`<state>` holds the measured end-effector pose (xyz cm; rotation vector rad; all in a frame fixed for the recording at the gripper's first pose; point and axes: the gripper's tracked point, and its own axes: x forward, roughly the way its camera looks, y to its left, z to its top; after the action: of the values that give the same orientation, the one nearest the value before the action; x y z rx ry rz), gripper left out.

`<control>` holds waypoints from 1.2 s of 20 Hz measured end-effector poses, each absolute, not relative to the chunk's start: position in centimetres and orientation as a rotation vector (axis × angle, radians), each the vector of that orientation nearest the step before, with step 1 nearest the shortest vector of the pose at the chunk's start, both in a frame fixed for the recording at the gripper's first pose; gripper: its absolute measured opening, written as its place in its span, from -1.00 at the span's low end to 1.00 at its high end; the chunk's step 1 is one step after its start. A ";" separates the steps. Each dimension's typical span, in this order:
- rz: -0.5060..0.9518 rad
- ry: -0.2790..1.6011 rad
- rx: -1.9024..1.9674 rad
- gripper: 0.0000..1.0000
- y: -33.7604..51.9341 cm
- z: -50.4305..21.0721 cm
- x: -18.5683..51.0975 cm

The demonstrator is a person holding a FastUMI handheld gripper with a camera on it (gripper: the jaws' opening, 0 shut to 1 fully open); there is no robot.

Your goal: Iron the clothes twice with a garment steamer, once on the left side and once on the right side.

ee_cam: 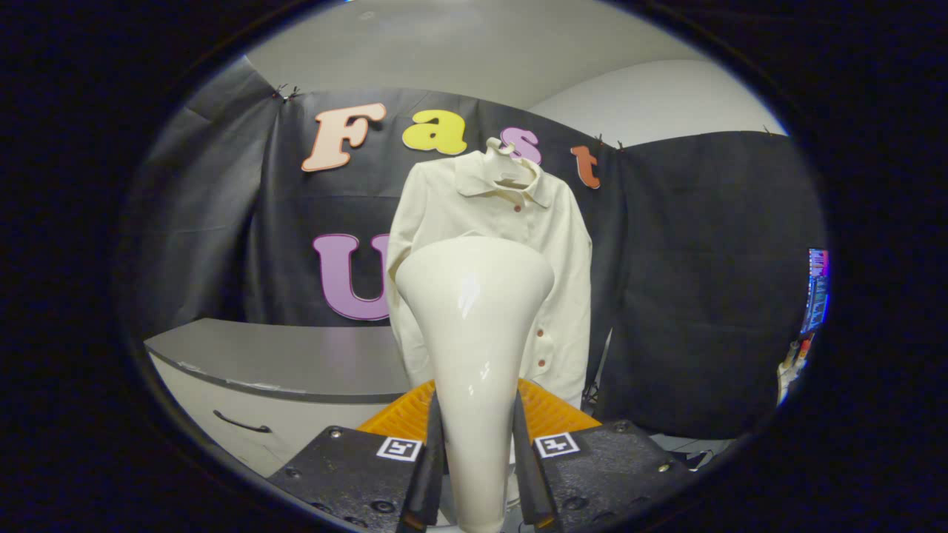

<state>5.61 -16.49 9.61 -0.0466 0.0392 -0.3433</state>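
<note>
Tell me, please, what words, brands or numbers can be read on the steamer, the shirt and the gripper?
Garment steamer, clamped between the fingers of the gripper: no text shows.
Shirt: none.
Two square tags on the gripper: black-and-white patterns, no letters.
Screen off to the shirt's side: too small and blurred to read.

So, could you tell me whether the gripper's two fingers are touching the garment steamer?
Touching. In the gripper view both fingers press against the sides of the garment steamer, one on each side, with no gap visible; the gripper is shut on it.
</note>
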 end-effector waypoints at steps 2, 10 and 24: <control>-0.320 0.047 -0.043 -0.17 -13.9 9.8 5.0; -0.209 -0.009 -0.020 -0.18 -4.9 12.6 2.9; -0.053 -0.059 -0.102 -0.17 6.0 8.1 -8.9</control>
<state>-8.91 5.96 8.07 -0.1020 -0.0593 -0.0532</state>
